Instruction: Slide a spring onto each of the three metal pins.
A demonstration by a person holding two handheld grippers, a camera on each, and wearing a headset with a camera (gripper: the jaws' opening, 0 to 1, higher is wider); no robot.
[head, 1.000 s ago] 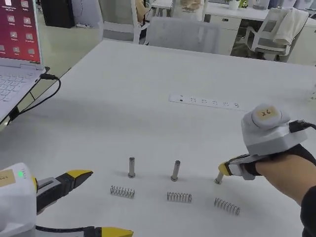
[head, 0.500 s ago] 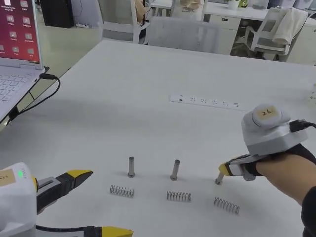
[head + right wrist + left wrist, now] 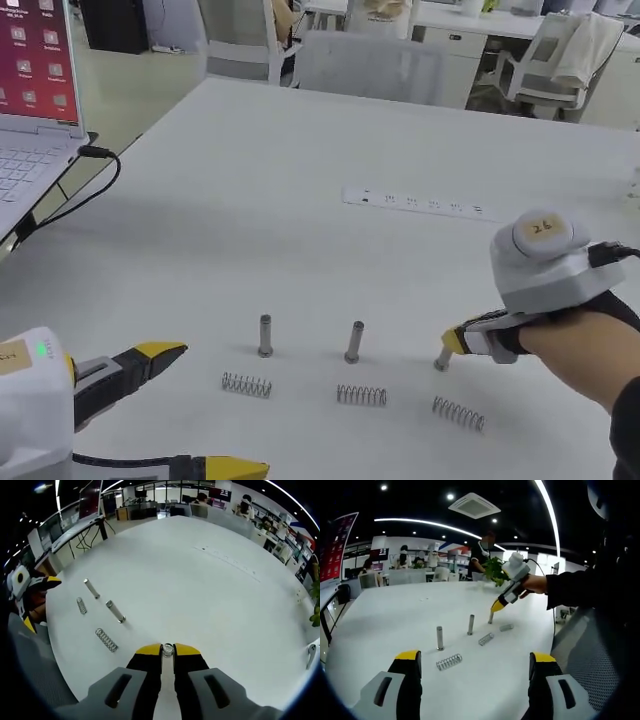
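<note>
Three metal pins stand in a row on the white table: left pin [image 3: 265, 335], middle pin [image 3: 354, 342], right pin [image 3: 442, 360]. One spring lies in front of each: left spring [image 3: 246, 384], middle spring [image 3: 362, 395], right spring [image 3: 458, 413]. My right gripper [image 3: 455, 343] is shut on the top of the right pin [image 3: 167, 650], which tilts slightly. Down at the near left, my left gripper [image 3: 200, 410] stands open and holds nothing. In its own view the left gripper [image 3: 475, 657] faces the left spring [image 3: 449, 661] and left pin [image 3: 439, 638].
An open laptop [image 3: 30, 100] sits at the far left with a black cable [image 3: 90, 190] trailing over the table's edge. A white power strip [image 3: 415, 205] lies beyond the pins. Office chairs [image 3: 370, 65] stand at the far side.
</note>
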